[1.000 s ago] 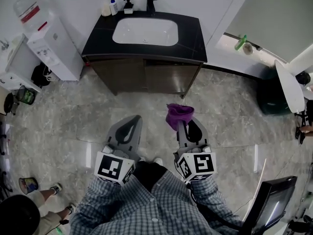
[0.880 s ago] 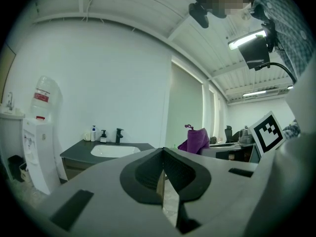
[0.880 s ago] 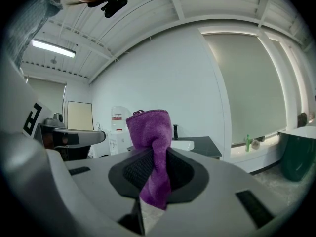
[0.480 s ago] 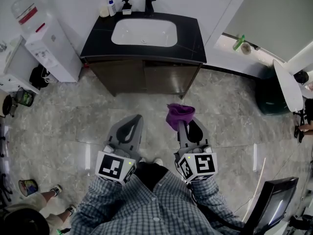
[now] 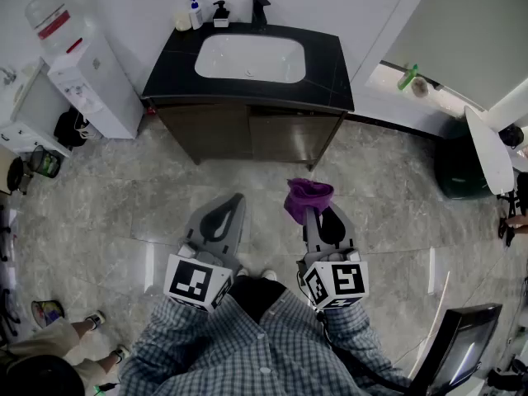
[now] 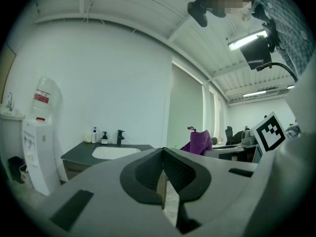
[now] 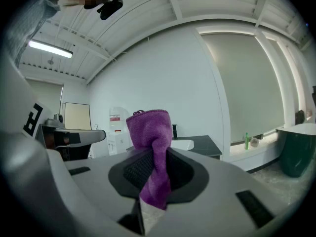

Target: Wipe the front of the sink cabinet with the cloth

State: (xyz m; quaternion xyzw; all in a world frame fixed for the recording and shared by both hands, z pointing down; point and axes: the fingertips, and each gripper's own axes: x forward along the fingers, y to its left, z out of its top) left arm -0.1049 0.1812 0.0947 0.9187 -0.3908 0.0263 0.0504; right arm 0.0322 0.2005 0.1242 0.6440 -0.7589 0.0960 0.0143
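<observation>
The purple cloth (image 5: 308, 196) is well short of the sink cabinet (image 5: 247, 132), out over the floor in front of its right-hand door, and it touches no part of the cabinet. It is bunched into a crumpled knot, pinched between the jaws of the right gripper (image 5: 311, 211). In the right gripper view the jaws are clamped on the cloth (image 7: 150, 147), with a wad standing up above the right gripper (image 7: 154, 158) and a tail hanging down below it.

The left gripper (image 5: 230, 205) is alongside, opposite the cabinet's left door and just as far back from it. In its own view the left gripper (image 6: 163, 158) has its jaws brought together with nothing in them.

The cabinet's dark wood front faces both grippers. Its black top holds a white basin (image 5: 250, 58), with a black tap (image 5: 260, 8) at the back edge and pump bottles (image 5: 196, 11) at the back left corner. A white water dispenser (image 5: 89, 71) stands just beside the cabinet's left end. A green bottle (image 5: 407, 74) sits on a ledge off to the cabinet's right. Grey marbled floor (image 5: 107, 213) spreads between the cabinet and the person holding the grippers, whose checked shirt (image 5: 247, 345) shows below.
</observation>
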